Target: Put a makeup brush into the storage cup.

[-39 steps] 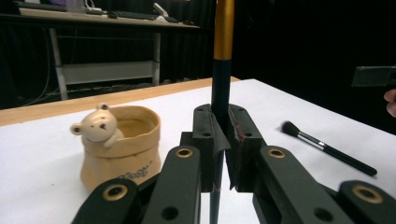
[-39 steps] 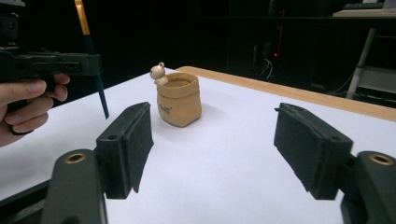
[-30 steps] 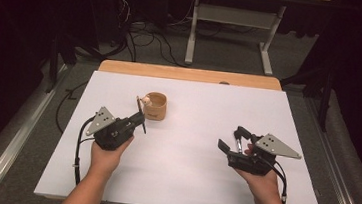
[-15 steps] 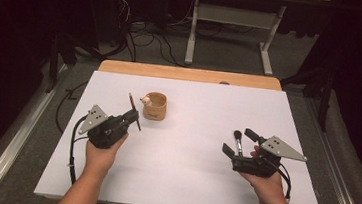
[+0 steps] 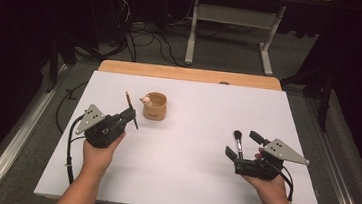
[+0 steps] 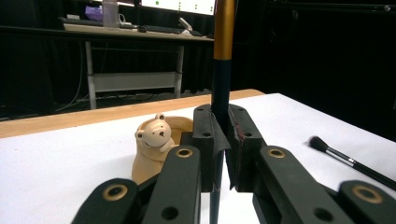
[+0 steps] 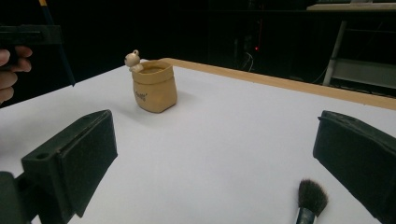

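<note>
White tabletop (image 5: 182,172): brush (image 5: 238,141) loose between right tool's (image 5: 246,144) apart jaws, seemingly untouched; left tool (image 5: 128,115) clamped on pencil (image 5: 131,110).

Black two-jaw grippers (image 5: 128,116) (image 5: 246,144), grey triangular top plates, trailing black cables (brass-coloured rivets), bare forearms

In my left gripper view the brush (image 6: 222,70) is cut off at the top edge, so its tip is hidden. In my right gripper view the second brush (image 7: 310,198) shows bristles only; its handle leaves the bottom edge.
</note>
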A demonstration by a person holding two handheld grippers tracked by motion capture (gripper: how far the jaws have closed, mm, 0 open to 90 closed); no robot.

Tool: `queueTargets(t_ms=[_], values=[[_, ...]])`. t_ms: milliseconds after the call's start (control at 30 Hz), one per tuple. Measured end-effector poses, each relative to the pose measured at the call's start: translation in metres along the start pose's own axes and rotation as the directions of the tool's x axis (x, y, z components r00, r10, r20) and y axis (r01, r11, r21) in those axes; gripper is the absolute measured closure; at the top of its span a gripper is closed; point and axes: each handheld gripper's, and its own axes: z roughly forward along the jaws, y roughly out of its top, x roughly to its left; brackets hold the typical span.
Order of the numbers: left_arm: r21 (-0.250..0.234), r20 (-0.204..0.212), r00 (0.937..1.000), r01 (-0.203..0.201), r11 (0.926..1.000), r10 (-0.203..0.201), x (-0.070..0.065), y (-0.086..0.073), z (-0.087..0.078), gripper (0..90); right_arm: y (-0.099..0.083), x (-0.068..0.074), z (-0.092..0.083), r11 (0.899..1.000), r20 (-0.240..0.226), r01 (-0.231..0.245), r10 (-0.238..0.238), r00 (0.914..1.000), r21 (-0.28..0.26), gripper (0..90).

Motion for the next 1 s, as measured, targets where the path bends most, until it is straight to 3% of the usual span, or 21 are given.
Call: queueTargets(t_ms=[400,1000], values=[[-0.002,-0.015,0.9999,-0.005,1.0,0.005,-0.006,0.015,0.009,83.4,-0.003,-0.002,0.001,1.0,0.014,0.015,-0.015,0.9998,0.011,1.2],[0.006,-0.035,0.9994,-0.002,1.0,0.003,0.001,0.032,0.023,83.5,-0.002,-0.002,0.002,1.0,0.004,0.006,-0.006,1.0,0.004,1.2]])
